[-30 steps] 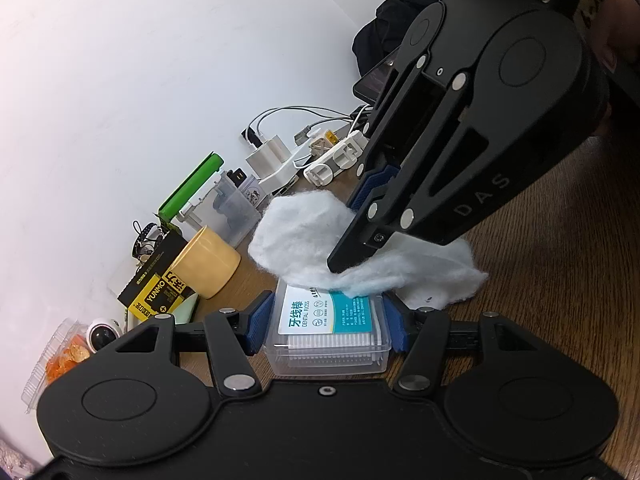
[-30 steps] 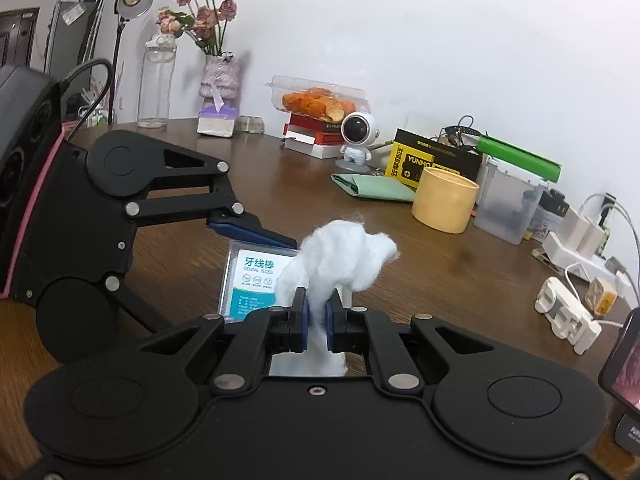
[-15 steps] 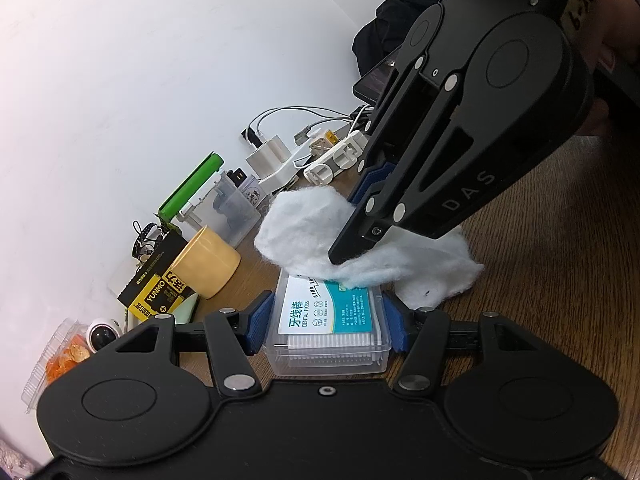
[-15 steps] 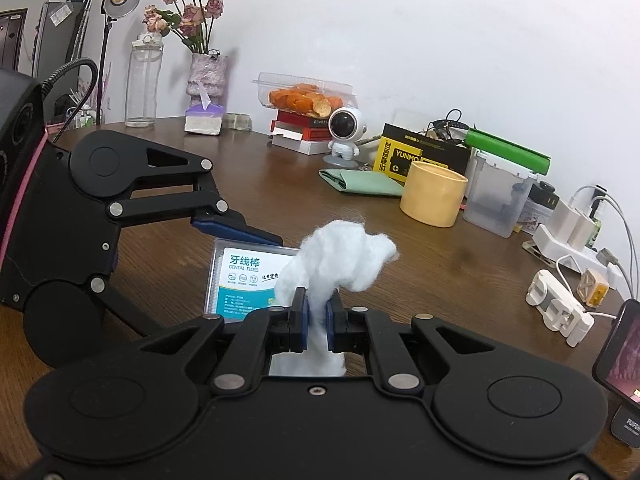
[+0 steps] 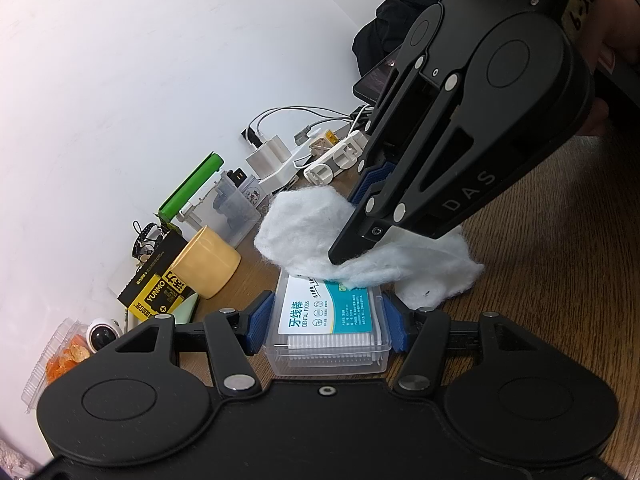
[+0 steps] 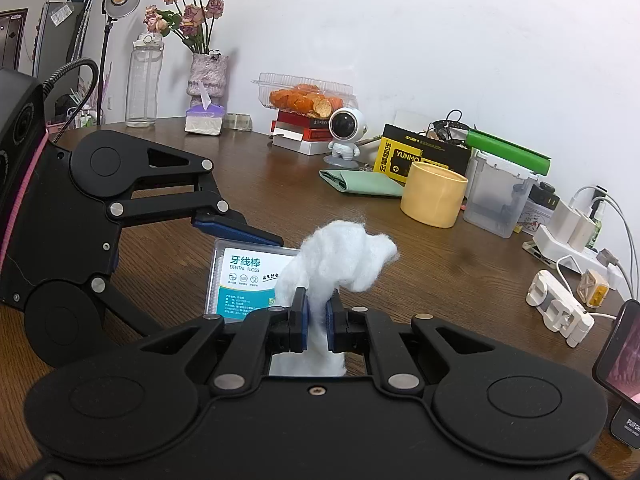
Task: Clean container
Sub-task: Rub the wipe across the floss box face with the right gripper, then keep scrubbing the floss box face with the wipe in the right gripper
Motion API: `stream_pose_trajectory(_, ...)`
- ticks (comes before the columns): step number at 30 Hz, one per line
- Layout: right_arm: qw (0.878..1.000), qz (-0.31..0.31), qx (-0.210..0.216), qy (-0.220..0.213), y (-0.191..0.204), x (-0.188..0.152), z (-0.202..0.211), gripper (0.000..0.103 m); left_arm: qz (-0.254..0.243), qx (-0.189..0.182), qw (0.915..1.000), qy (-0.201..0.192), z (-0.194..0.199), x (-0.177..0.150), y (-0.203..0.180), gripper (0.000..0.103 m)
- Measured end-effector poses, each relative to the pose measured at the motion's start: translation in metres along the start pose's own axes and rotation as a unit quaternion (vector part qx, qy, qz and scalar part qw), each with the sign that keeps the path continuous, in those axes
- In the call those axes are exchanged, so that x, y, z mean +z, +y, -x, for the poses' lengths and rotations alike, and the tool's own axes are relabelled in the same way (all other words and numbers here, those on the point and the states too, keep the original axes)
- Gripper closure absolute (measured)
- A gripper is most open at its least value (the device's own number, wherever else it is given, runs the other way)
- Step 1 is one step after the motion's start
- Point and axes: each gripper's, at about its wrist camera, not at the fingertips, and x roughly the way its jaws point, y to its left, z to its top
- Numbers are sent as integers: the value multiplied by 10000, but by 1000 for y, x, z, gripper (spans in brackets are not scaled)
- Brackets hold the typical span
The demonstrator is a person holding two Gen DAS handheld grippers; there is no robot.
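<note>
The left gripper [image 5: 326, 320] has its blue fingers [image 5: 260, 322] closed against the two long sides of the clear floss container [image 5: 328, 332], which sits on the bench well in from its back edge. Its long axis runs along the fingers, the far end pointing toward the clutter at the back edge. The right gripper [image 6: 316, 322] is pinched tight on a tuft of white cotton [image 6: 340, 260] that lies over the lid's far end. If the wiping pushes sideways, the smooth box may twist or slip from the fingers; the loose fibres may also snag and shed.
</note>
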Motion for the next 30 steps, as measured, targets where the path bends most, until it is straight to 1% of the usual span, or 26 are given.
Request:
stream_pose_trajectory(12, 10000, 3, 25, -14, 1, 0, 1, 94, 7, 6, 10000, 6, -2, 2, -2, 47)
stream_pose_trajectory(26, 9999, 57, 87, -44, 2, 0, 2, 93, 13, 16, 10000, 16, -6, 5, -6, 47)
stream_pose_trajectory(30, 9999, -39, 131, -55, 1, 0, 2, 94, 14, 18, 10000, 18, -7, 6, -6, 47)
